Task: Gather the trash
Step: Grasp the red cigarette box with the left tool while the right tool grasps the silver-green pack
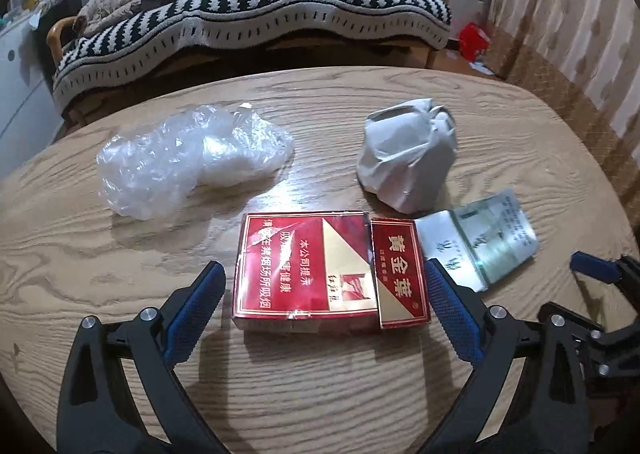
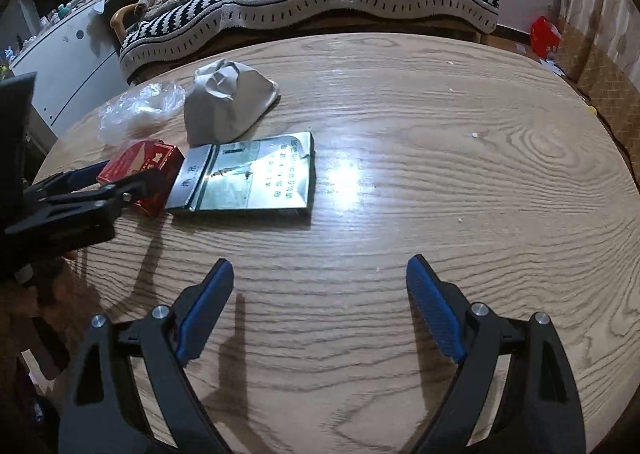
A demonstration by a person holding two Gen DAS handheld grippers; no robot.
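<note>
Wrap (image 1: pixel 192 158), wad (image 1: pixel 408 162), green pack (image 1: pixel 480 238) beyond carton (image 1: pixel 304 270)

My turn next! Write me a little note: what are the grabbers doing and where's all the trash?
Left gripper: jaws open, straddling the red cigarette box, not pressing it.
Right gripper: jaws open, nothing between them, over bare wooden table.
On the table: crumpled clear plastic bag, wadded grey paper bundle, flattened silver-green carton.
Done: nothing collected yet. Left: everything.
</note>
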